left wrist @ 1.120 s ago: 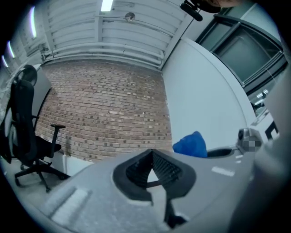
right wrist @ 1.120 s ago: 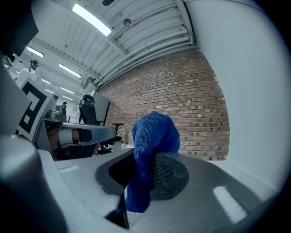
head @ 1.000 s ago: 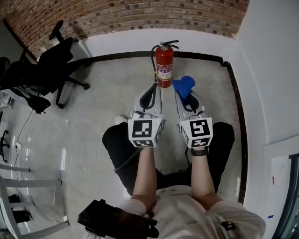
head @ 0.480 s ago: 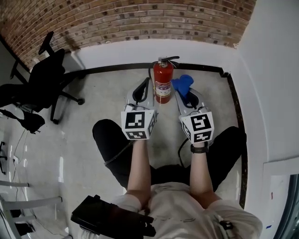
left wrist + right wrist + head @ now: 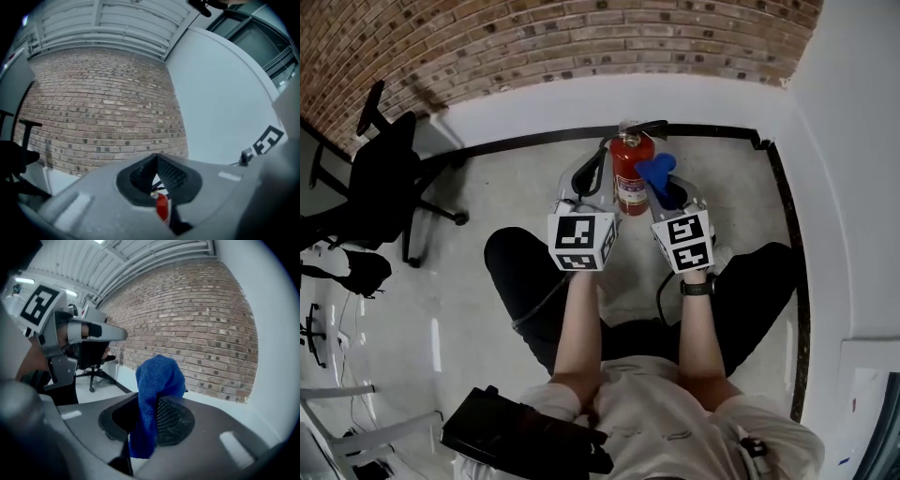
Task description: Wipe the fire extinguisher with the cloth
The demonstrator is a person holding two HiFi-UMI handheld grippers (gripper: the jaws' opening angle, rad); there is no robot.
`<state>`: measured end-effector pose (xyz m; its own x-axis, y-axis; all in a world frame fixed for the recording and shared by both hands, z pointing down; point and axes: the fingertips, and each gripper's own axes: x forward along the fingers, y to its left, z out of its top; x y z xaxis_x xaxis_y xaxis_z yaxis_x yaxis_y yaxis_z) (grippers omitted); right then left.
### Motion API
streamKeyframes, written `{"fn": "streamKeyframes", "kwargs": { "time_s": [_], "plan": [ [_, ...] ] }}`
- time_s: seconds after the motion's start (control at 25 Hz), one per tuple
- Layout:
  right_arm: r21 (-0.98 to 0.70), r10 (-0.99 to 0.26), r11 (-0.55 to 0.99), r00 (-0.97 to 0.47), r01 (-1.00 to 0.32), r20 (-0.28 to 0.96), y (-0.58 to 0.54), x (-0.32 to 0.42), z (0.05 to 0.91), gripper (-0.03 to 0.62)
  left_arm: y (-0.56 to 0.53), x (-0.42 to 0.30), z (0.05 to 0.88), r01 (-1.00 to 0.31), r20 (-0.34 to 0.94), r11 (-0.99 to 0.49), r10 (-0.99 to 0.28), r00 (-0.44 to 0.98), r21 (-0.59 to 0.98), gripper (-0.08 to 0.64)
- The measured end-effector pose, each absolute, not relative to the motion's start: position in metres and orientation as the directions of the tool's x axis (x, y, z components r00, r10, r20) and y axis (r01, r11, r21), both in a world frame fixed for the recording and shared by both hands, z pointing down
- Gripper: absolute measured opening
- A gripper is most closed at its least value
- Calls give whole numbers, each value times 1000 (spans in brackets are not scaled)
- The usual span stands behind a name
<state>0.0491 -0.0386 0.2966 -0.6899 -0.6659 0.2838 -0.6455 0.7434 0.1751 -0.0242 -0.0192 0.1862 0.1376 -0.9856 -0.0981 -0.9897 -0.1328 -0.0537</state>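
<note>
the fire extinguisher stands on the floor between the tongs. right tongs pinch the blue cloth; left tongs are pressed together, empty. best to press the cloth flat and stroke slowly down.

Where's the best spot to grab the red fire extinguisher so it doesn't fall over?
Probably the fire extinguisher's round red body, halfway up, coming from its left, where the left gripper is. It stands upright, and the cloth in the right gripper is at its right side.
</note>
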Motion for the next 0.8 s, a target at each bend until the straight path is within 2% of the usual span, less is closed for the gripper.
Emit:
{"fn": "streamKeyframes", "kwargs": {
  "time_s": [0.16,0.48,0.68,0.8],
  "plan": [
    [375,-726,687,-556,-623,406,-66,16,338,78,-37,-67,210,-994,-65,-104,-992,105,-9,2],
    [474,-750,639,-354,-606,558,-131,-57,393,80,-63,-137,238,-991,-62,-76,-996,70,107,2],
    [600,-801,570,-218,-561,558,-162,-77,407,80,-71,-176,248,-990,-50,-71,-997,65,124,2],
    [712,-824,558,-178,-426,539,-158,-102,417,78,-71,-196,257,-990,-48,-57,-998,52,126,2]
  ]
}}
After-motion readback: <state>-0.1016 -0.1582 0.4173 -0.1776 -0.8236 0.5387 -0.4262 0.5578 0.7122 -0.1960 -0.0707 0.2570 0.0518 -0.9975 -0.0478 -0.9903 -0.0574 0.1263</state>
